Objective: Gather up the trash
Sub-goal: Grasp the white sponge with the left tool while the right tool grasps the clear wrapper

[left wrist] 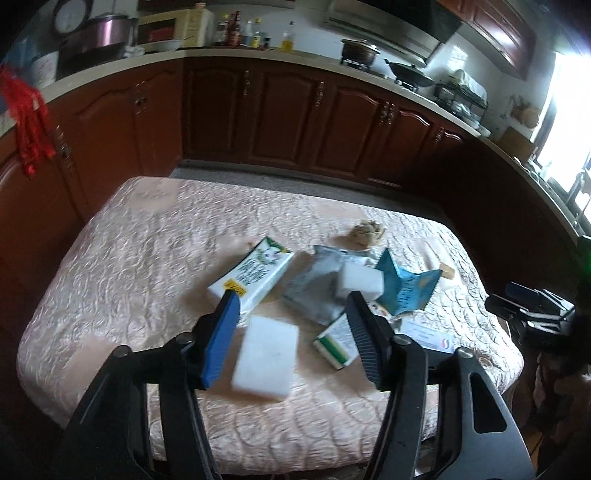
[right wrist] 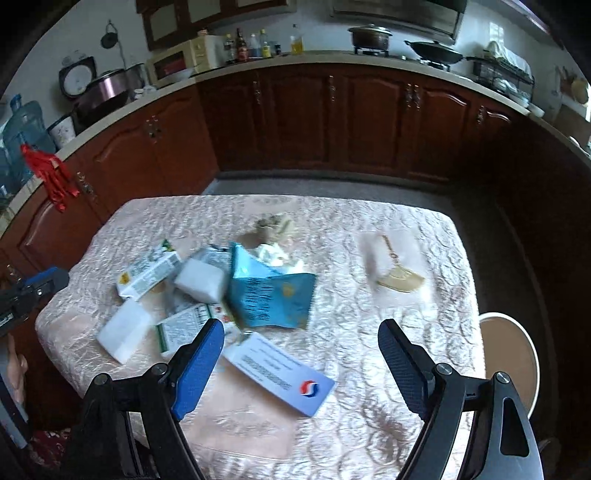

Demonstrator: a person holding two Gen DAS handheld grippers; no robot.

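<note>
White card (unblurred only right-wrist view)

From my remote seat, the table wore a pale quilted cloth. Beyond the table, dark red-brown cabinets ran under a pale worktop. On that worktop, behind the table's far edge, stood a row of bottles, a microwave to their left, and a lidded pot and a wok to their right. A red tassel hung from the cabinets left of the table. A round stool sat at the table's right edge.
</note>
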